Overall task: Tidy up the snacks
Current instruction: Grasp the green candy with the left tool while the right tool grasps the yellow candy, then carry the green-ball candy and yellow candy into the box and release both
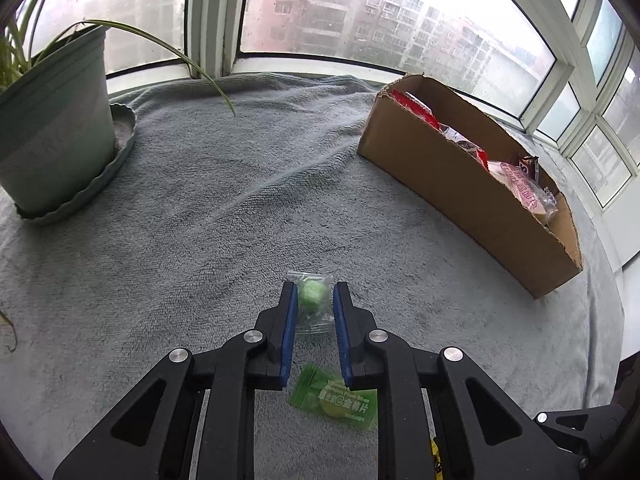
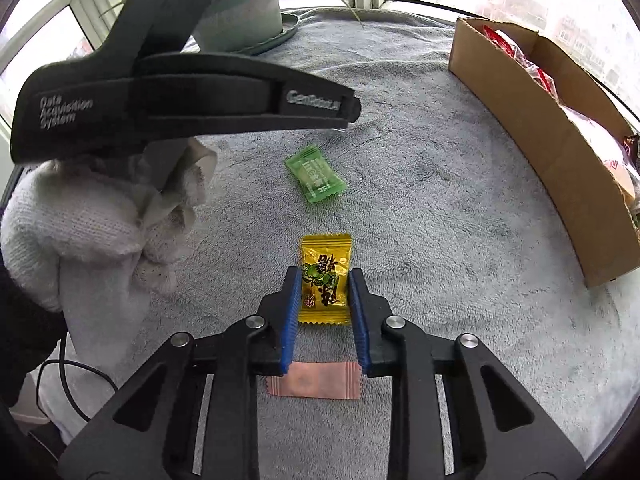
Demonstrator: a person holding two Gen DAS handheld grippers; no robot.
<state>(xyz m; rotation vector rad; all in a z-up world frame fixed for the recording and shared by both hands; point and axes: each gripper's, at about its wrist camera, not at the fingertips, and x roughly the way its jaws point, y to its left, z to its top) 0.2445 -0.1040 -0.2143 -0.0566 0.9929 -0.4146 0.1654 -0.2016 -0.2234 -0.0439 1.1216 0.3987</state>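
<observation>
Grey terry-cloth towel [image 1: 224, 200] spread over the window-ledge surface, creased in the middle. Lying directly on it: pale green plastic plant pot in its saucer [image 1: 60, 136] at far left, open brown cardboard box of packaged snacks [image 1: 460, 184] at right, clear wrapper with a green candy [image 1: 314, 300], flat green sachet [image 2: 316, 176], yellow printed sachet [image 2: 325, 276], pink crimped wrapper [image 2: 316, 380]

I am seeing a towel [image 1: 224, 184] lying over the sill, the plant pot [image 1: 52, 128] standing at its left, the cardboard box [image 1: 460, 192] at right, snack packets [image 1: 524, 192] inside it.
</observation>
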